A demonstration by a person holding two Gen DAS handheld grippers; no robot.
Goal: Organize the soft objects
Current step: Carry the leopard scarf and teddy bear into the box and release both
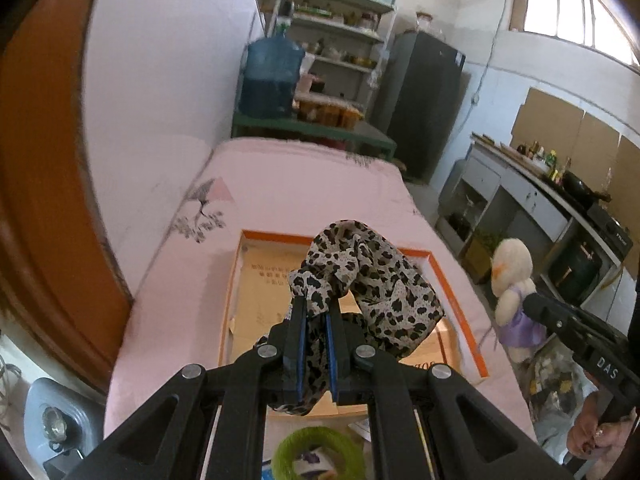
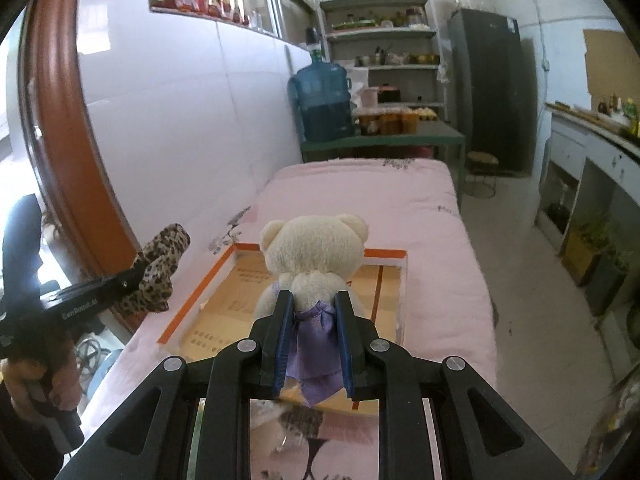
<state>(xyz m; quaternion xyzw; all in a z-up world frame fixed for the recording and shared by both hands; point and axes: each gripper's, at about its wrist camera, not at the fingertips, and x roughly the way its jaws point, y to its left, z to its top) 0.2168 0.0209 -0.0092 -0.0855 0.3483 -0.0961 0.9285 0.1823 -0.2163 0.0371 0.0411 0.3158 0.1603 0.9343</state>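
Observation:
My left gripper (image 1: 316, 312) is shut on a leopard-print cloth (image 1: 372, 280) and holds it above a shallow orange-rimmed cardboard box (image 1: 460, 312) lying on the pink bed. My right gripper (image 2: 314, 300) is shut on a cream teddy bear (image 2: 316, 248) in a purple dress, held above the same box (image 2: 192, 296). In the left wrist view the bear (image 1: 512, 276) hangs at the right, beyond the bed's edge. In the right wrist view the cloth (image 2: 160, 272) hangs at the left.
The pink bed (image 1: 304, 184) runs along a white wall. A green ring (image 1: 316, 456) lies near the bed's front. A blue water jug (image 2: 324, 96), a shelf unit (image 2: 384, 40) and a dark fridge (image 2: 492, 88) stand behind the bed. A counter (image 1: 532, 192) lines the right.

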